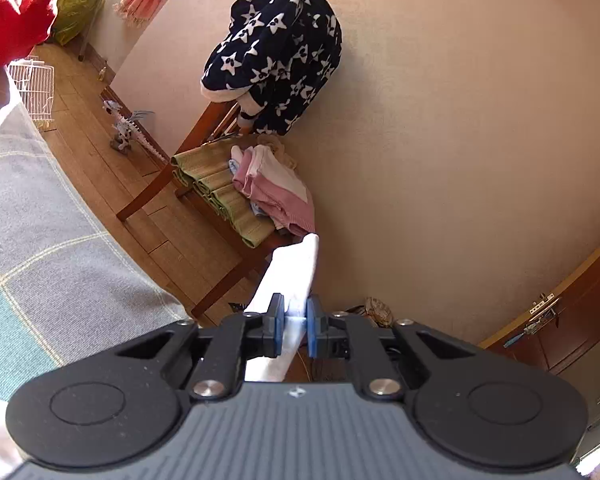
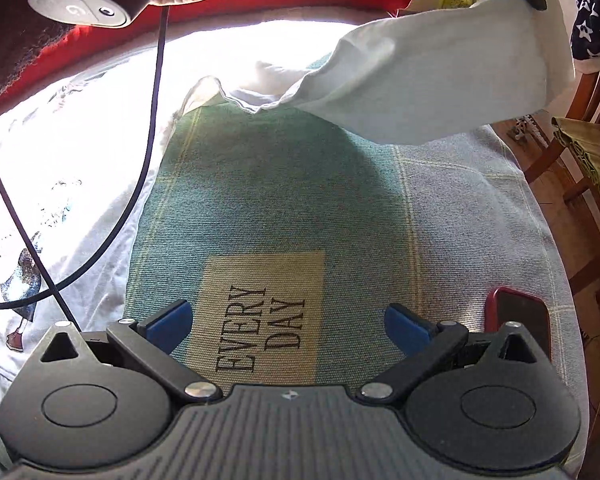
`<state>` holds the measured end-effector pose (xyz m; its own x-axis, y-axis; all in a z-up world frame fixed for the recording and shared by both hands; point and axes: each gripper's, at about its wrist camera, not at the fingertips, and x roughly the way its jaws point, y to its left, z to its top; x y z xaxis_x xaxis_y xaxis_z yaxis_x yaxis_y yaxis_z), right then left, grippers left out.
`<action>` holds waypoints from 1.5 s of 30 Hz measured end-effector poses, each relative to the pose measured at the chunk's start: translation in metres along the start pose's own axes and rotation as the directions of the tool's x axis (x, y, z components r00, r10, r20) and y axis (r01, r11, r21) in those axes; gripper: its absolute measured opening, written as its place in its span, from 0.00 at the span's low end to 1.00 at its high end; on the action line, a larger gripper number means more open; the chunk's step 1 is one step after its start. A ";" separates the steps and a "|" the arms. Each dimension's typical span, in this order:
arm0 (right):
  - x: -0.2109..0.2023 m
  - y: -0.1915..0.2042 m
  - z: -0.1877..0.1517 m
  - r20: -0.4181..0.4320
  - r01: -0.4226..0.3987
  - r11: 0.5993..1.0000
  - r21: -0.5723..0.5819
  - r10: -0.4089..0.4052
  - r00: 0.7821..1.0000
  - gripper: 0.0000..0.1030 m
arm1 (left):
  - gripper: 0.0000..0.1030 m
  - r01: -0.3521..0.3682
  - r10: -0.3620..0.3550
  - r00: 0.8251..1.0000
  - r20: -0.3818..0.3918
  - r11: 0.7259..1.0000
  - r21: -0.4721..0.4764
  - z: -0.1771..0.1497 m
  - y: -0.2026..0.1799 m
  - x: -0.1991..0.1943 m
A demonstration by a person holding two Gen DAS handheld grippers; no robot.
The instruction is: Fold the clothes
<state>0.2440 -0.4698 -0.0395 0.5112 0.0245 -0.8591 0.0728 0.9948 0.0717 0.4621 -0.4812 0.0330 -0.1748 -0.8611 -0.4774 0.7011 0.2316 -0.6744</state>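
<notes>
One white shirt (image 2: 60,184) lies flat at the left of the right wrist view, on the checked cloth (image 2: 284,184) over the desk. Its one long sleeve (image 2: 420,80) runs from the middle up to the upper right, lifted off the cloth. There the left gripper (image 1: 296,316) is clenched on the sleeve end. The right gripper (image 2: 288,328) sits low in the middle, spread wide and holding nothing. The shirt body is to its left, the sleeve above it. The left gripper is nearer the sleeve. One red phone (image 2: 520,320) lies at the lower right.

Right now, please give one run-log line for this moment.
left gripper: shut on white sleeve, lifted | right gripper: jaws open, empty, above tablecloth
</notes>
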 end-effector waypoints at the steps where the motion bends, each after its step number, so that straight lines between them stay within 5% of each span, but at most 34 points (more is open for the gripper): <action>1: 0.000 -0.001 -0.001 -0.002 0.003 1.000 0.004 -0.003 1.000 1.00 | 0.09 -0.001 0.001 1.000 0.000 1.000 0.005 0.001 -0.002 0.003; 7: 0.001 -0.006 -0.006 -0.012 0.017 1.000 0.025 -0.017 1.000 1.00 | 0.11 -0.006 0.006 1.000 -0.003 0.999 0.032 0.010 -0.011 0.020; 10: 0.001 -0.008 -0.006 -0.013 0.027 0.999 0.025 -0.027 1.000 1.00 | 0.22 -0.014 0.014 1.000 -0.005 0.999 0.044 0.014 -0.015 0.026; 14: 0.000 -0.011 -0.007 -0.013 0.035 0.999 0.028 -0.034 0.999 1.00 | 0.36 -0.118 0.118 0.993 -0.009 0.992 0.039 0.003 0.002 0.000; 20: -0.001 -0.021 -0.006 -0.022 0.020 0.995 0.094 -0.018 1.000 1.00 | 0.42 -0.271 0.271 0.962 -0.016 0.962 0.032 -0.014 0.028 -0.040; 28: 0.002 -0.048 0.015 0.013 -0.035 0.968 0.249 0.032 0.999 1.00 | 0.44 -0.464 0.464 0.885 -0.027 0.886 0.025 -0.036 0.062 -0.092; 34: 0.004 -0.075 0.055 0.096 -0.032 0.966 0.256 0.008 0.995 1.00 | 0.45 -0.626 0.627 0.776 -0.064 0.779 0.041 -0.079 0.078 -0.134; 37: 0.010 -0.090 0.084 0.138 -0.054 0.972 0.229 0.022 0.990 1.00 | 0.45 -0.669 0.668 0.739 -0.085 0.743 0.026 -0.099 0.083 -0.148; 41: 0.029 -0.094 0.123 0.148 -0.070 0.991 0.114 0.053 0.988 0.96 | 0.45 -0.695 0.690 0.718 -0.092 0.719 -0.023 -0.120 0.089 -0.168; 45: 0.061 -0.087 0.159 0.107 -0.049 0.997 -0.057 0.055 0.993 0.77 | 0.45 -0.711 0.706 0.703 -0.087 0.698 -0.080 -0.130 0.094 -0.184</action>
<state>0.4055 -0.5706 -0.0175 0.6032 0.0687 -0.7946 -0.0016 0.9964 0.0849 0.4701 -0.2421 -0.0162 0.3120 -0.4023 -0.8607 0.5585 0.8105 -0.1763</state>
